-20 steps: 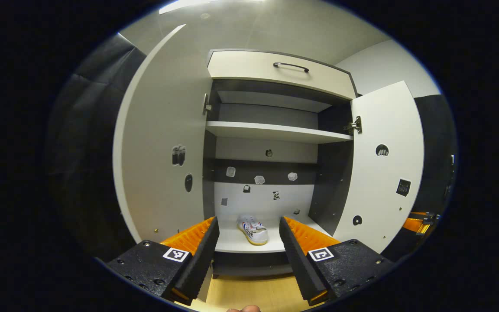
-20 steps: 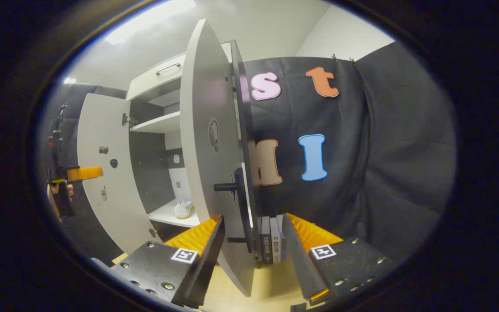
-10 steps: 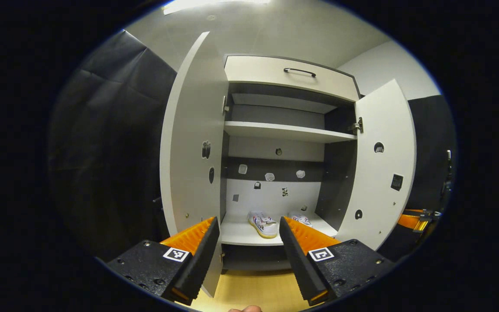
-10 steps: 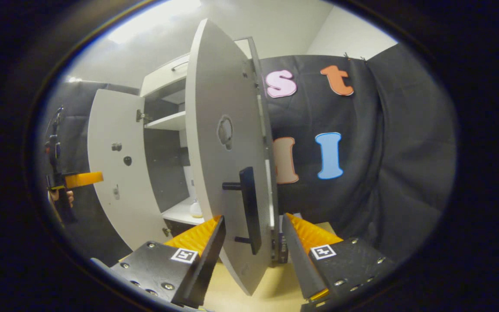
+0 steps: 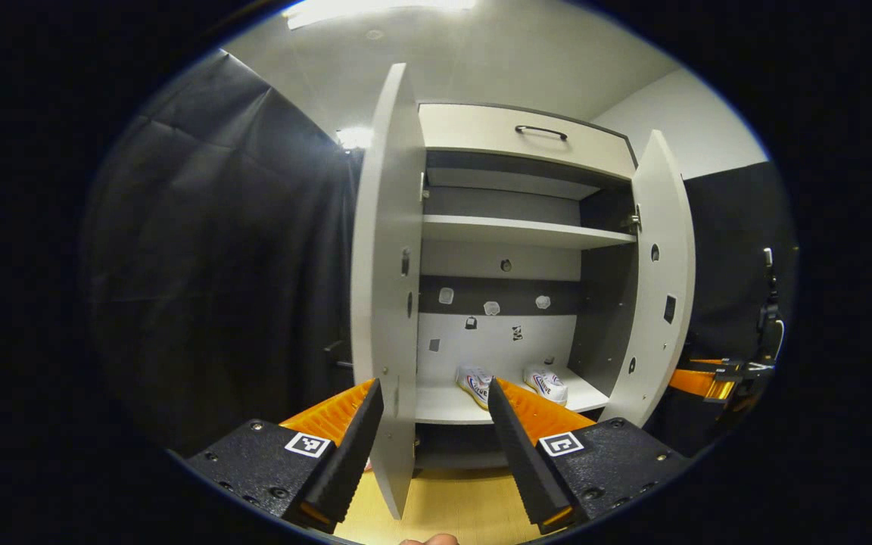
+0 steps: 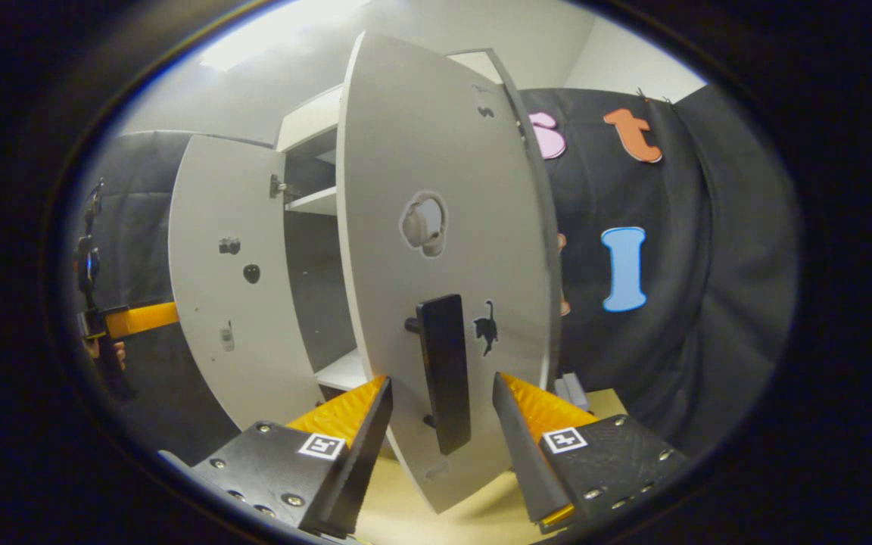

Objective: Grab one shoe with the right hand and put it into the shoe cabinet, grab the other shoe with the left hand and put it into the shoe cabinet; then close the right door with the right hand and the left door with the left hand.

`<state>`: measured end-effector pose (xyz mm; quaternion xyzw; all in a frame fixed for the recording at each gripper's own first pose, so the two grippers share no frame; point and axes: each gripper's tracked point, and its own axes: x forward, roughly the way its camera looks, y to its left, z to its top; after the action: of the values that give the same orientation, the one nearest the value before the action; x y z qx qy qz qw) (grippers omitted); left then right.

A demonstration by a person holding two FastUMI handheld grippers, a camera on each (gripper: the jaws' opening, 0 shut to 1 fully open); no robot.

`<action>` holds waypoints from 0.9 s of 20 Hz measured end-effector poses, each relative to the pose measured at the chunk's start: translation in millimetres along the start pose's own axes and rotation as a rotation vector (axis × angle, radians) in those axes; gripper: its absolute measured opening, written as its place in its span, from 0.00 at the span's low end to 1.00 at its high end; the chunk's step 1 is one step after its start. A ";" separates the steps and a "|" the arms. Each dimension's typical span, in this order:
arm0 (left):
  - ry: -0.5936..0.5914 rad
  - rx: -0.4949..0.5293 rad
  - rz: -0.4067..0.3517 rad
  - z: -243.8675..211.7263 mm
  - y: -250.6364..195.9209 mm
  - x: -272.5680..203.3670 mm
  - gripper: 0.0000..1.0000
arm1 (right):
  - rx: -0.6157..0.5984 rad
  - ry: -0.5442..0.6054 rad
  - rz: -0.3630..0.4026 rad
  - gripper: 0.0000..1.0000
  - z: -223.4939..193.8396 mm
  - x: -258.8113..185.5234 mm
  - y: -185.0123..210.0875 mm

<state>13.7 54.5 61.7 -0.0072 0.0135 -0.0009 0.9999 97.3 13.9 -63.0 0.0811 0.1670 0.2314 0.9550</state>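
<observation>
Two white shoes sat side by side on the bottom shelf of the shoe cabinet (image 5: 527,136), one (image 5: 475,381) nearer the middle and the other (image 5: 546,383) towards the right wall, both well inside; the left door (image 5: 384,303) stood partly open, seen almost edge-on, and the right door (image 5: 655,288) stood partly open too. In the left gripper view the left gripper (image 5: 434,446) had its fingers spread wide apart, grasping nothing, with the left door's lower edge between them. In the right gripper view the right gripper (image 6: 440,443) was likewise released, its fingers either side of the dark handle (image 6: 443,371) on the right door (image 6: 436,189)'s outer face; whether either finger touched the door could not be told. The left gripper (image 6: 133,319) showed farther off beside the left door (image 6: 232,303). Pale wooden flooring (image 5: 451,511) lay below.
</observation>
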 end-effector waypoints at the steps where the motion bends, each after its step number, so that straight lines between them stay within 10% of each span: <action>1: -0.005 0.000 0.009 1.6 7.3 -2.7 0.83 | 0.013 0.004 0.020 0.80 -1.9 6.2 11.2; 18: 0.035 -0.045 0.136 -21.0 118.1 -21.3 0.83 | 0.049 -0.014 0.052 0.73 -8.7 31.4 86.5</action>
<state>-7.9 172.3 39.7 -0.0289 0.0312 0.0671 0.9968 84.7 105.4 -59.9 0.1102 0.1636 0.2515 0.9475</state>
